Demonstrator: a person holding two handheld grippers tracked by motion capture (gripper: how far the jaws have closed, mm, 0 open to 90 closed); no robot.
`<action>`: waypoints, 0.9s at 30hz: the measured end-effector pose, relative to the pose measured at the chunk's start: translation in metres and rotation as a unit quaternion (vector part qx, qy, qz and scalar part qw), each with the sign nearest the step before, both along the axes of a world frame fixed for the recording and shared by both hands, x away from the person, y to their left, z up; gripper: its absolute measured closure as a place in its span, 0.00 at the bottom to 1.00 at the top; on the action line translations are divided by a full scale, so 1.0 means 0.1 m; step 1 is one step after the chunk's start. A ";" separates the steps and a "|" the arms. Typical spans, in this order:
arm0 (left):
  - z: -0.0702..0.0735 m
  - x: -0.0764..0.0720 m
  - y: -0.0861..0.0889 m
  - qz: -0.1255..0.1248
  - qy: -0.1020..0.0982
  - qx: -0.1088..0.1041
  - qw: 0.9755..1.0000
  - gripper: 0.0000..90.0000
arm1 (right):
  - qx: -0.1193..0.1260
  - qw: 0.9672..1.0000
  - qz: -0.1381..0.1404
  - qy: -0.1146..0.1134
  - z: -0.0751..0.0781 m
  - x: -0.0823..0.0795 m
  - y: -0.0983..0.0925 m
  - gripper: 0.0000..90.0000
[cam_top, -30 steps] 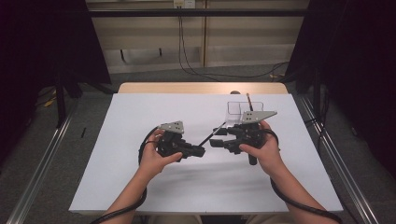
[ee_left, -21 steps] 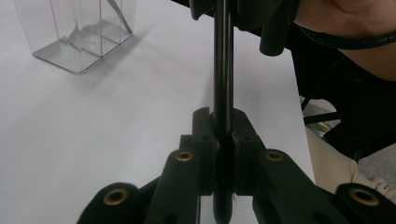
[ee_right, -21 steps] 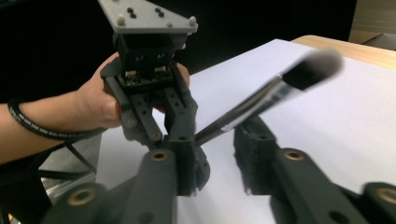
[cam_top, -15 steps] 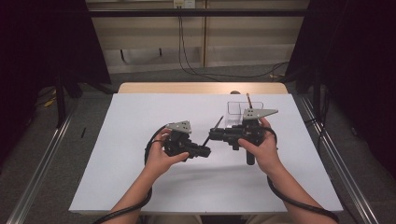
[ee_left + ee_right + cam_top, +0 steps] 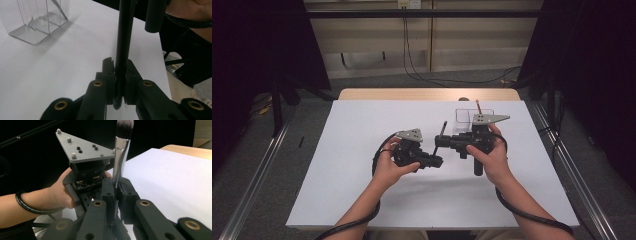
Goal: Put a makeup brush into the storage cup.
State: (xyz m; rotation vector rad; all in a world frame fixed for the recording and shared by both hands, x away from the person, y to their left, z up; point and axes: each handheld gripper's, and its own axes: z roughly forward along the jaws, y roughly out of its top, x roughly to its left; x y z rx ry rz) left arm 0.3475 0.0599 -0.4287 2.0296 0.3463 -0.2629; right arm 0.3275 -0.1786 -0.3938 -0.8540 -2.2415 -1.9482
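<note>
Both claws are up over the middle of the white desk [image 5: 362, 190], facing each other, tips close together. One makeup brush [image 5: 443, 131] is shared between them. Right claw [image 5: 115, 186] is pinched on the brush just below the silver ferrule [image 5: 120, 157], with the bristles [image 5: 124, 125] pointing up. Left claw [image 5: 117, 75] is clamped on the black handle [image 5: 124, 37] near its rounded end, the handle running straight up between the jaws. From the high view the left claw [image 5: 434, 161] sits lower and nearer the person, the right claw [image 5: 443, 142] slightly farther out, and the brush stands tilted between them. The left hand [image 5: 392, 167] and right hand [image 5: 489, 157] each grip their tool body, cables trailing back to the desk edge. A clear plastic holder [image 5: 467, 120] stands on the desk just behind the right claw, with another thin stick [image 5: 478, 106] upright in it; the left gripper view shows its clear walls [image 5: 35, 22] well apart from the jaws.
</note>
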 end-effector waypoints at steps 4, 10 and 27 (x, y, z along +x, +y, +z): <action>-0.02 0.01 0.01 0.001 0.008 -0.015 1.000 0.81 | -0.001 1.000 -0.005 -0.011 0.02 0.00 -0.01 0.93; -0.04 0.01 0.06 0.002 0.025 -0.034 0.999 0.63 | -0.004 1.000 -0.012 -0.018 0.02 0.00 -0.07 0.93; -0.01 0.03 0.23 0.037 0.000 -0.062 0.997 0.26 | -0.016 0.999 -0.013 -0.033 0.07 -0.03 -0.15 0.93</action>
